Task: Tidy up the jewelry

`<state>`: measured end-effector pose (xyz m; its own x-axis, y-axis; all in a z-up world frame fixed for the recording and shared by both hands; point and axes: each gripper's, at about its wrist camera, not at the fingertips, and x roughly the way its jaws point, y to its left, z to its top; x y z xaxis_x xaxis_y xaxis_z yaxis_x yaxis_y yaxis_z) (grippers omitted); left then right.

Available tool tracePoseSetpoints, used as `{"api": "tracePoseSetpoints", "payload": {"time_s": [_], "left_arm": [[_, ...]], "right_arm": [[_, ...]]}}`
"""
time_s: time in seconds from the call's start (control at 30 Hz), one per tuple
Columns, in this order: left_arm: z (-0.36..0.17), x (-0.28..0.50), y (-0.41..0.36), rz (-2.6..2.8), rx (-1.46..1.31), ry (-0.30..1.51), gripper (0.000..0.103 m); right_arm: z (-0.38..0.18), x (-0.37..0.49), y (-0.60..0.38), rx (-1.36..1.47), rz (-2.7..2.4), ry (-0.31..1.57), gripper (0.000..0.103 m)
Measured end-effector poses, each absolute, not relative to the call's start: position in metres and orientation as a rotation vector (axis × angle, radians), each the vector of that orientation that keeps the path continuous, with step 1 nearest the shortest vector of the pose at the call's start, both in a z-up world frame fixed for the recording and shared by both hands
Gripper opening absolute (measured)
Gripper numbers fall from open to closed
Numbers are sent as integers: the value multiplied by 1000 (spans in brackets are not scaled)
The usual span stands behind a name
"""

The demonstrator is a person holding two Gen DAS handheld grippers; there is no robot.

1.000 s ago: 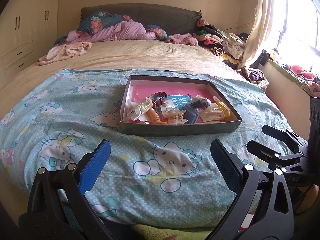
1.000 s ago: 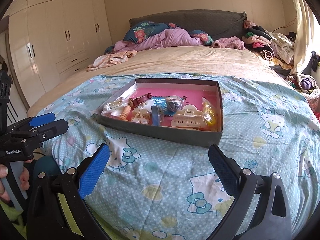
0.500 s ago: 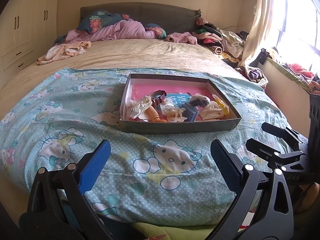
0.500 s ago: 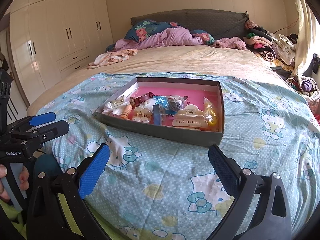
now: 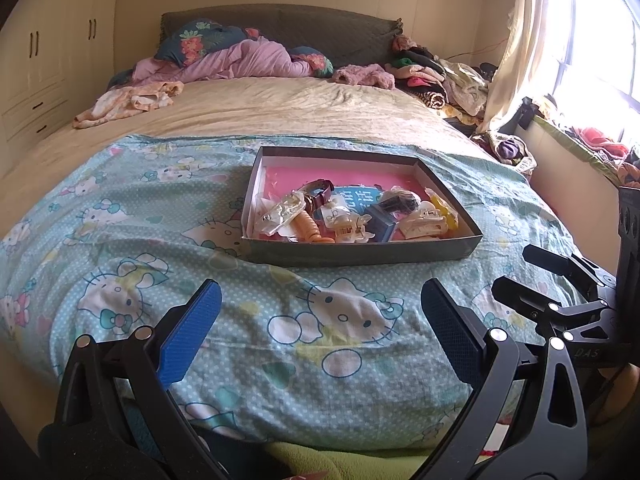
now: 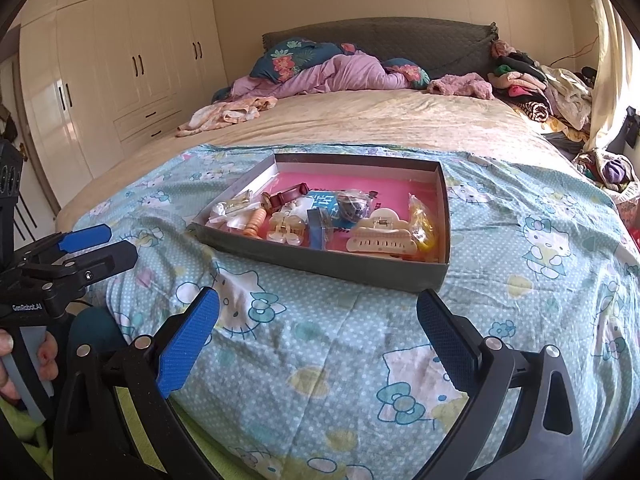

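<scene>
A shallow grey box (image 5: 360, 254) with a pink floor lies on the bed; it also shows in the right wrist view (image 6: 320, 268). It holds a brown-strap watch (image 5: 318, 194), an orange bangle (image 5: 310, 228), cream hair claws (image 6: 382, 236), a small blue box (image 5: 380, 226) and bagged pieces. My left gripper (image 5: 318, 300) is open and empty, short of the box's near wall. My right gripper (image 6: 318, 308) is open and empty, also short of the box. Each gripper shows at the edge of the other's view.
The box rests on a light blue cartoon-cat blanket (image 5: 160, 240) over a beige bedspread. Pillows and a purple duvet (image 5: 248, 60) lie at the headboard. Clothes pile up at the right by the window (image 5: 440, 76). White wardrobes (image 6: 100, 80) stand on the left.
Both views have shifted slightly, so the box sits a little lower and nearer. Both grippers stay open and empty. Nothing in the box has moved.
</scene>
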<state>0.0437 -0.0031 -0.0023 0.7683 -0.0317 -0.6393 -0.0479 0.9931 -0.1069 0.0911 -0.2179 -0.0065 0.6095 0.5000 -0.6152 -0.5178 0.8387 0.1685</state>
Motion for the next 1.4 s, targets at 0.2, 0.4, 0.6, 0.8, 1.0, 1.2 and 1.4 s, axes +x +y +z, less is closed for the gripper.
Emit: {"api": "tracePoseSetpoints", "payload": {"time_s": [0.2,0.4,0.6,0.8,1.0,1.2,1.4], "left_arm": [[-4,41,-5,2,-123,695,93],[-5,40,-7,4,-121,700,93],[-6,39,-7,7,-121,707,93],[-7,38,-6,14,-122,712,93],[-8,38,-4,17,-124,718,93],[-8,38,-2,24,-124,727,93],[-8,39,-1,20,-139,729,93]], "right_arm": [[-6,90,-219,-27,587,701,98],[-5,90,-219,-25,586,697,98],[-3,89,-219,-27,589,694,98],[-3,89,-219,-29,590,693,98],[-2,89,-218,-32,592,692,98],[-2,88,-218,-36,585,694,98],[-3,89,-220,-32,579,695,98]]}}
